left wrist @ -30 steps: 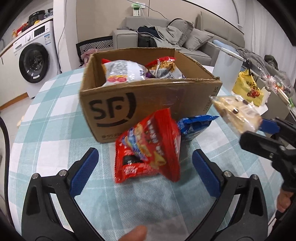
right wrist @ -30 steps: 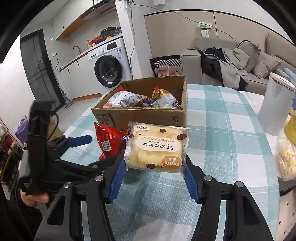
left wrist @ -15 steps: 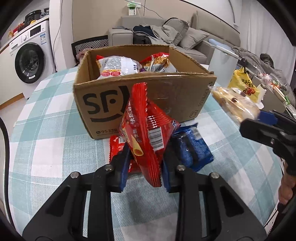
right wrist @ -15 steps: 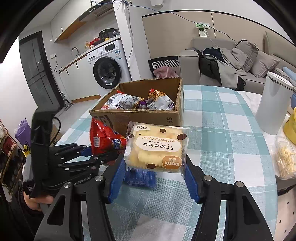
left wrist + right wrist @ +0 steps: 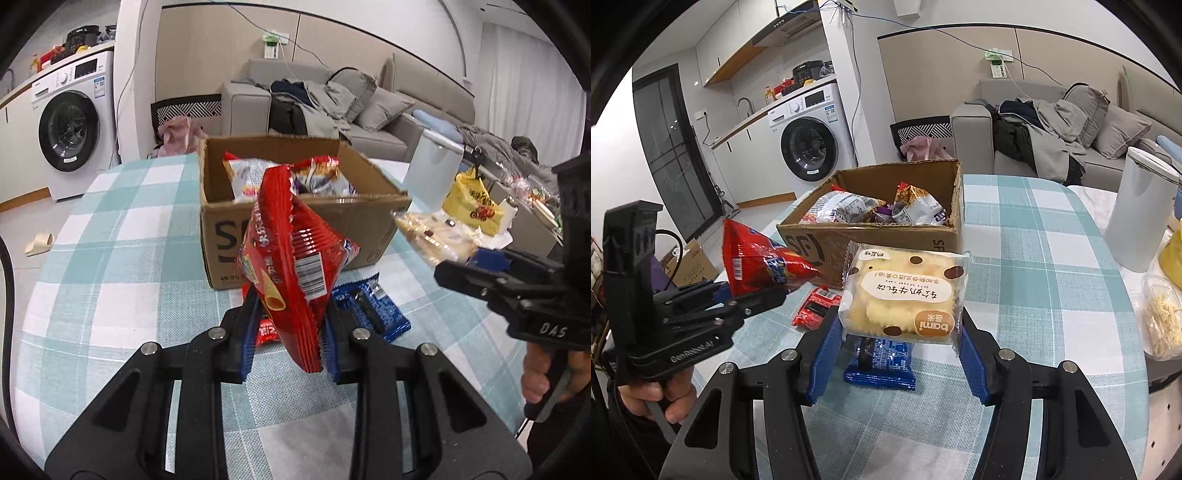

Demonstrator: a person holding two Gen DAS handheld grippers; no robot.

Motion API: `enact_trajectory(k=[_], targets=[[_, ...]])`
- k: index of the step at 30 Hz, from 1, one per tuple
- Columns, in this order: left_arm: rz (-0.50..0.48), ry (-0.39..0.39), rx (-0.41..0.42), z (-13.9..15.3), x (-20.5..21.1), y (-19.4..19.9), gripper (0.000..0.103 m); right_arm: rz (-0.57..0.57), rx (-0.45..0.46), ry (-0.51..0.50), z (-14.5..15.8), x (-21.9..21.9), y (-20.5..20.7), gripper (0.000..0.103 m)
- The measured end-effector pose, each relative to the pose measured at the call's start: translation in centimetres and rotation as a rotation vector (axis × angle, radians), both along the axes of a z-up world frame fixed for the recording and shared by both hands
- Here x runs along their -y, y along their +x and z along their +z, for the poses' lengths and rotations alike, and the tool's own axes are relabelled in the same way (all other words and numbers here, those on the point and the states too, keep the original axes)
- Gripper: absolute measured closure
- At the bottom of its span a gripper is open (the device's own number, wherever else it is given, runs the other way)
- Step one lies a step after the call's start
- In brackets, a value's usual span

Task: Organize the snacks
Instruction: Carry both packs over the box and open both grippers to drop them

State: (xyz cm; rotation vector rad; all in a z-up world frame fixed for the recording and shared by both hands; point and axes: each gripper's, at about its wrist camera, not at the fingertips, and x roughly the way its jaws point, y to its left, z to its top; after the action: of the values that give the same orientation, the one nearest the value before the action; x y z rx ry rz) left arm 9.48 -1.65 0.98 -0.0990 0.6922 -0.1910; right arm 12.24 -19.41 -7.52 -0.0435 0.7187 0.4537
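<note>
A red chip bag [image 5: 291, 266] stands on end, pinched, clear of the checked cloth. A clear-wrapped bami bread pack [image 5: 905, 299] with brown dots is held flat-on, label upside down. A blue packet [image 5: 881, 363] and small red packet [image 5: 814, 308] lie before the open SF cardboard box [image 5: 871, 236], which holds more snack bags [image 5: 846, 208]

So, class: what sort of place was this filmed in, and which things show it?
Most likely a small home, an open-plan living area: a grey sofa piled with clothes, a washing machine under a counter, and a table with a checked cloth.
</note>
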Motion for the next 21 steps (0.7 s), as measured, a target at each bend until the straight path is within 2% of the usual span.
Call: enact_trajectory(k=[6,11,21], targets=[[0.012,-0.033,0.036,2.1,-1.4,-0.7,0.077,-0.011,0.017,0.023,0.2,0.0,0.1,0.043],[0.023,-0.036,0.059,3.7,-2.4,-0.6,0.077,-0.016,0.024,0.076,0.3,-0.1,0.3,0.043],[0.048,-0.017,0.102,6.3,-3.4,1.4,0.077,-0.052,0.05,0.095,2.0,-1.0,2.6,0.043]])
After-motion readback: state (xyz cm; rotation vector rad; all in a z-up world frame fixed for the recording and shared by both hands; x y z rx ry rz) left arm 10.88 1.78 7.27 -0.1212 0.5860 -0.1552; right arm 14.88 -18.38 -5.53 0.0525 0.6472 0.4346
